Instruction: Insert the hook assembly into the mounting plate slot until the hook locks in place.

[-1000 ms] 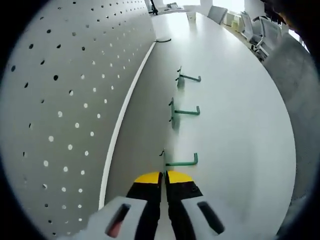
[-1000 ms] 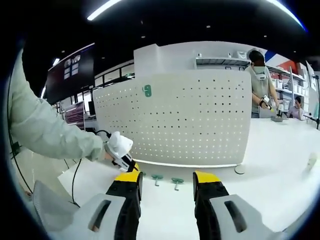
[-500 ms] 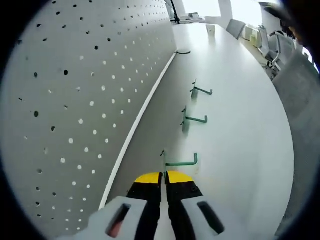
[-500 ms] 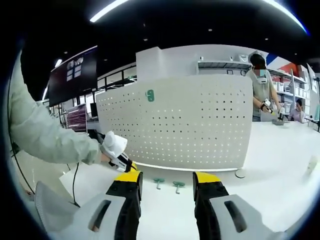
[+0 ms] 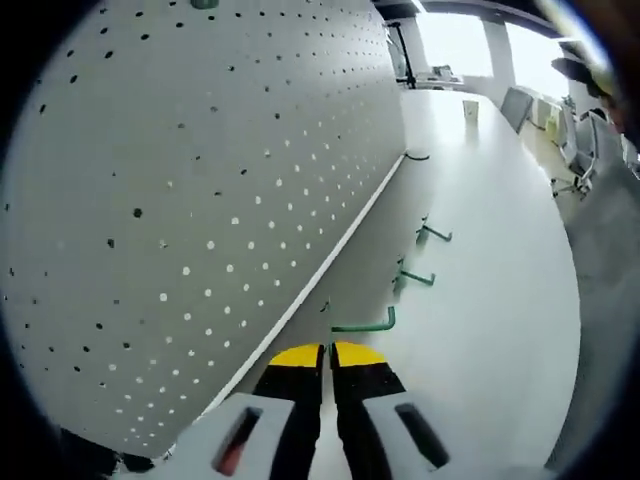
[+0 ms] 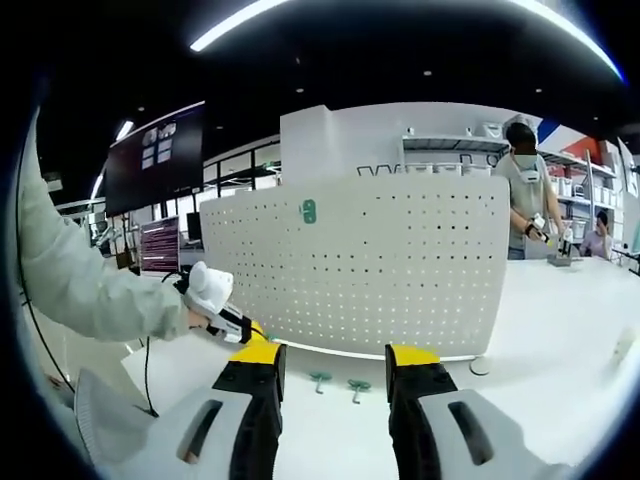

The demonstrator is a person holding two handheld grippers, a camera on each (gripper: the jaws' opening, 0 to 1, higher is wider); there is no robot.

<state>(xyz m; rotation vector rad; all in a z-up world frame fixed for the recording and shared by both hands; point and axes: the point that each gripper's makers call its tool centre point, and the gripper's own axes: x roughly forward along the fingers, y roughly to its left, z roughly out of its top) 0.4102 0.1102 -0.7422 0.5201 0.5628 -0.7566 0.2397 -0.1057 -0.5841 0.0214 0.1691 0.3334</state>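
Hook (image 5: 362,325), thin green bent wire

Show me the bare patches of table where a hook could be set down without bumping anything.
Bare: the white table right of the pegboard, out to its far edge. Also the tabletop beyond the two loose green hooks, away from the board. Crowded: the strip along the pegboard's foot, where those hooks lie and the left gripper holds a third hook.

My left gripper (image 5: 328,352), jaws pressed on a green hook (image 5: 362,324), has the pegboard (image 5: 200,200) walling its left. Two more hooks (image 5: 414,277) lie beyond on the worktop (image 5: 490,300). To the right the worktop lies open, and my right gripper (image 6: 334,365) has free room ahead.
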